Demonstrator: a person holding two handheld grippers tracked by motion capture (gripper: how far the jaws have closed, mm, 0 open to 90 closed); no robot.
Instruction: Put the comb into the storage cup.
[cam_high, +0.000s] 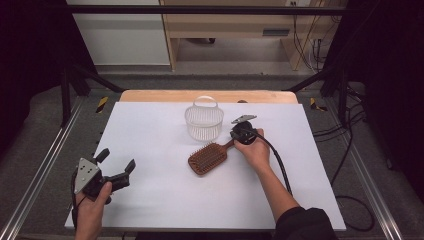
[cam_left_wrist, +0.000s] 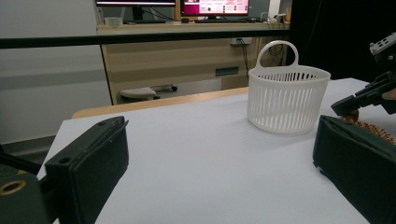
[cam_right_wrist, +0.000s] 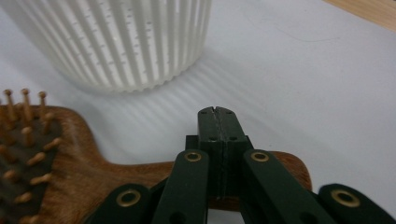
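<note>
Hovering over the hairbrush handle, beside the basket, my right gripper has its jaws pressed together, gripping nothing. I should open them before lowering. My left gripper, well away from the basket, gapes wide.

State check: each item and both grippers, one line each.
hairbrush: lying flat on the white table, bristles up, handle toward the right gripper.
basket: upright, nothing seen inside, handle up, apart from the hairbrush.
right gripper: fingers pressed together above the hairbrush handle, holding nothing.
left gripper: open, holding nothing, near the table's left edge.
</note>
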